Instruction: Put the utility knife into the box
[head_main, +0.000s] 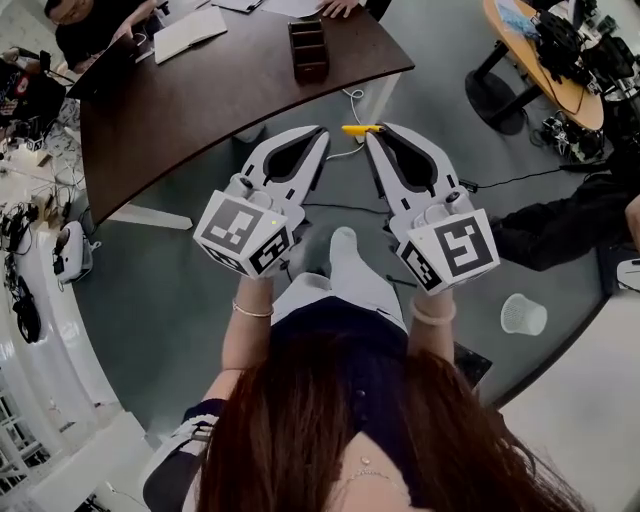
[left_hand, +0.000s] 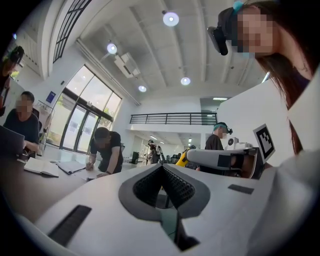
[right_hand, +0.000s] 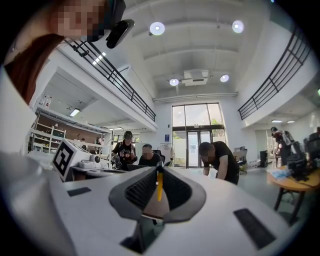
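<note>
Both grippers are held up side by side in front of the person, above the floor. My right gripper (head_main: 373, 131) is shut on a yellow utility knife (head_main: 357, 129), which sticks out to the left from its tips. In the right gripper view the knife (right_hand: 159, 184) shows as a thin yellow strip between the closed jaws. My left gripper (head_main: 321, 131) is shut with nothing in it, its tips just left of the knife. A dark open box (head_main: 308, 48) stands on the brown table (head_main: 220, 95) beyond both grippers.
People sit and lean at the far side of the table, by a white notebook (head_main: 188, 32). A white cup (head_main: 523, 314) lies on the grey floor at the right. A round wooden table (head_main: 565, 90) stands at the upper right. Cables run across the floor.
</note>
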